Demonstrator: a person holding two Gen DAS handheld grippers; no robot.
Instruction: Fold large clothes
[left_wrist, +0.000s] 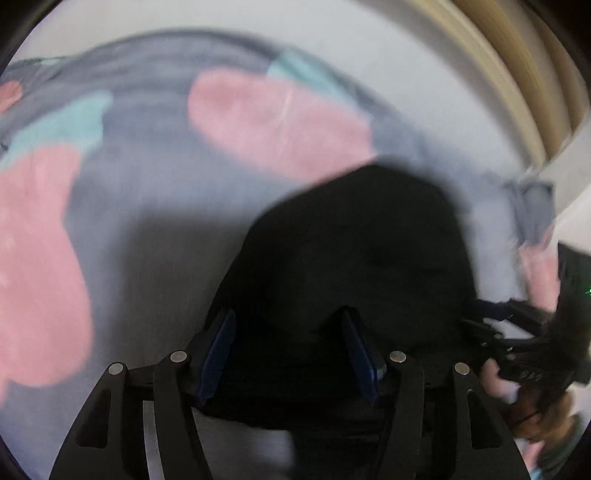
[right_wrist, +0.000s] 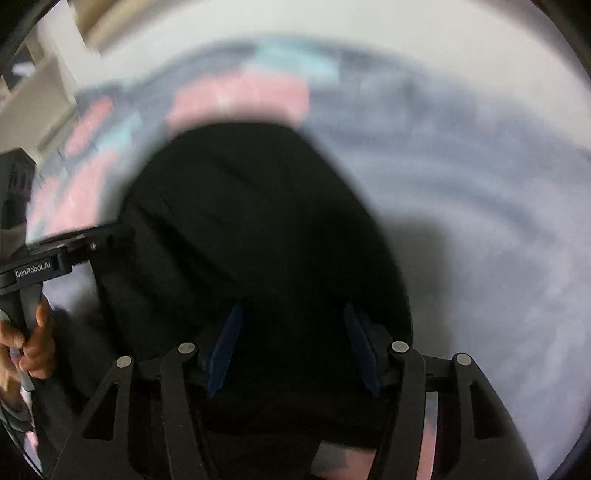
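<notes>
The black garment (left_wrist: 351, 258) lies bunched on the patterned bedspread (left_wrist: 147, 177), between both grippers. Left gripper (left_wrist: 290, 350) and right gripper (right_wrist: 293, 347) look open around cloth (grip uncertain, blurred). Folding seems under way; next, pinch an edge.

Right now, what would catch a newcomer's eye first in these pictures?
A black garment fills the middle of both views, lying between each gripper's blue fingers. Beneath it spreads a grey sheet with pink and teal patches. Everything is blurred.

Bedroom: patterned bedsheet (left_wrist: 147, 192), wooden headboard (left_wrist: 517, 66)
</notes>
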